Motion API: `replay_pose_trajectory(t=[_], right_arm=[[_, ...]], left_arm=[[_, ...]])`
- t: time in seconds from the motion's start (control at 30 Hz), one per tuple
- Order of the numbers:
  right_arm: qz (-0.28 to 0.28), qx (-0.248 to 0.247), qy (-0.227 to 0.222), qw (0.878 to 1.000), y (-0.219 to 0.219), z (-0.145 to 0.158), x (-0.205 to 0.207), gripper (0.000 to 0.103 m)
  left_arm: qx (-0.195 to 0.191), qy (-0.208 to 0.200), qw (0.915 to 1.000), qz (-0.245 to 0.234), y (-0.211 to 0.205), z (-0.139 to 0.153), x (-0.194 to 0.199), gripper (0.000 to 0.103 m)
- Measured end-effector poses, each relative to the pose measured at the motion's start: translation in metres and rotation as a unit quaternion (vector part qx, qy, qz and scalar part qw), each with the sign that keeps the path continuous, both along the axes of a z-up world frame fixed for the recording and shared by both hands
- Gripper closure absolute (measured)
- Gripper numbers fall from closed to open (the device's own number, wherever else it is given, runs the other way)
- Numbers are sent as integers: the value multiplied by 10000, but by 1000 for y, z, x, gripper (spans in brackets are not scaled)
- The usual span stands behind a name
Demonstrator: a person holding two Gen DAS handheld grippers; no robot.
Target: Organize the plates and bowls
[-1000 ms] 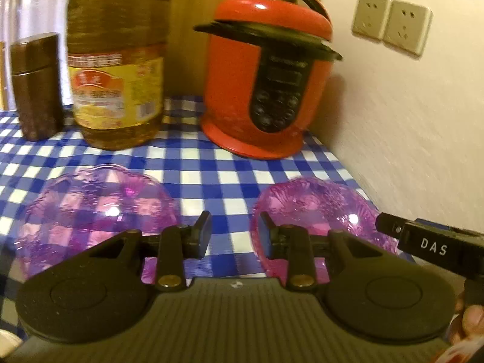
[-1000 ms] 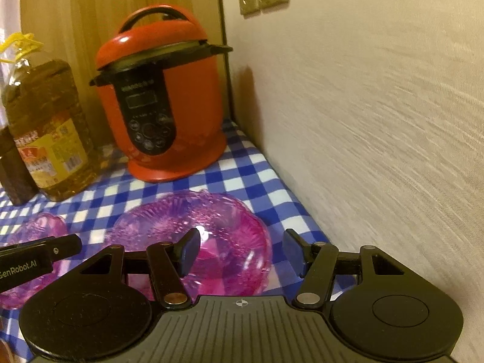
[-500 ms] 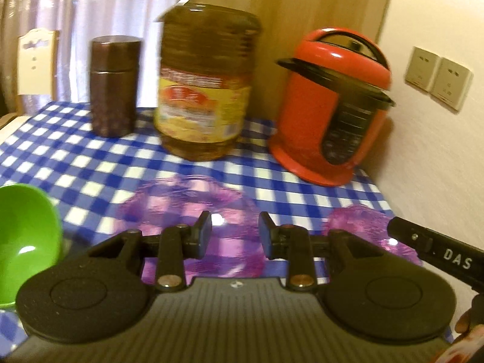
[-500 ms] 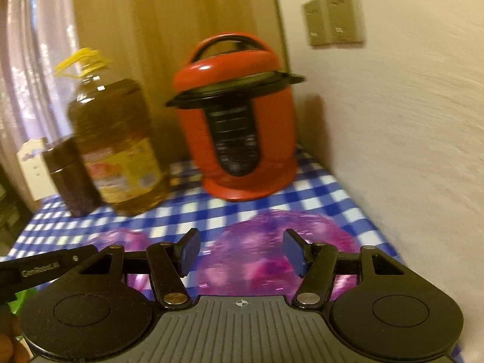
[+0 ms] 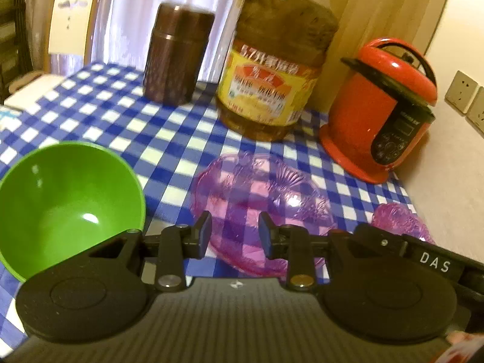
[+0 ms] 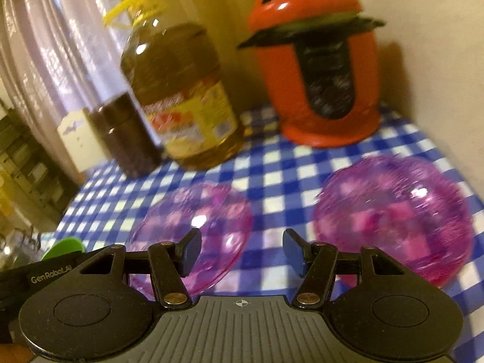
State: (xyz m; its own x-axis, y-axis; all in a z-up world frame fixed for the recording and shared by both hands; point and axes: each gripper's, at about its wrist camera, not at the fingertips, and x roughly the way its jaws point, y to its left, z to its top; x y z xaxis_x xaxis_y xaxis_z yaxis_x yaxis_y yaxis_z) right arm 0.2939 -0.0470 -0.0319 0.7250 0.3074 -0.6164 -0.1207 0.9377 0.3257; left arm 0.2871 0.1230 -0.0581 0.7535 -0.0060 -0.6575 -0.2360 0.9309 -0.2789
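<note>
Two clear purple plates lie on the blue checked tablecloth. In the left wrist view the nearer plate (image 5: 257, 199) lies just past my open, empty left gripper (image 5: 234, 231); the second plate (image 5: 399, 222) is at the right by the wall. A green bowl (image 5: 66, 202) stands at the left, close to the left finger. In the right wrist view my right gripper (image 6: 242, 251) is open and empty, above the cloth between the left plate (image 6: 193, 220) and the right plate (image 6: 393, 214). A sliver of the green bowl (image 6: 63, 246) shows at the far left.
A large oil bottle (image 5: 272, 69), a brown canister (image 5: 177, 57) and a red pressure cooker (image 5: 384, 112) stand at the back of the table. The wall (image 5: 447, 187) bounds the right side. A chair (image 5: 71, 24) stands beyond the table's far left edge.
Both grippers have swung to the left and pulled back. The green bowl has come fully into the left view. The right gripper now faces the gap between the plates. Both jaws unchanged.
</note>
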Motion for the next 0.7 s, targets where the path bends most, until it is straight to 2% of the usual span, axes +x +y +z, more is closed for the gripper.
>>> replay_pose_trajectory(t=[0.23, 0.5, 0.7], right_arm=[[110, -98, 347, 9993, 12, -15, 12, 43], [171, -117, 558, 9982, 14, -29, 27, 43], [180, -34, 792, 9967, 16, -42, 35, 60]], left_arm=[[-194, 212, 9995, -97, 4, -10, 6, 73], [-68, 407, 9991, -83, 1, -16, 12, 73], [-25, 497, 9987, -71, -2, -20, 14, 73]])
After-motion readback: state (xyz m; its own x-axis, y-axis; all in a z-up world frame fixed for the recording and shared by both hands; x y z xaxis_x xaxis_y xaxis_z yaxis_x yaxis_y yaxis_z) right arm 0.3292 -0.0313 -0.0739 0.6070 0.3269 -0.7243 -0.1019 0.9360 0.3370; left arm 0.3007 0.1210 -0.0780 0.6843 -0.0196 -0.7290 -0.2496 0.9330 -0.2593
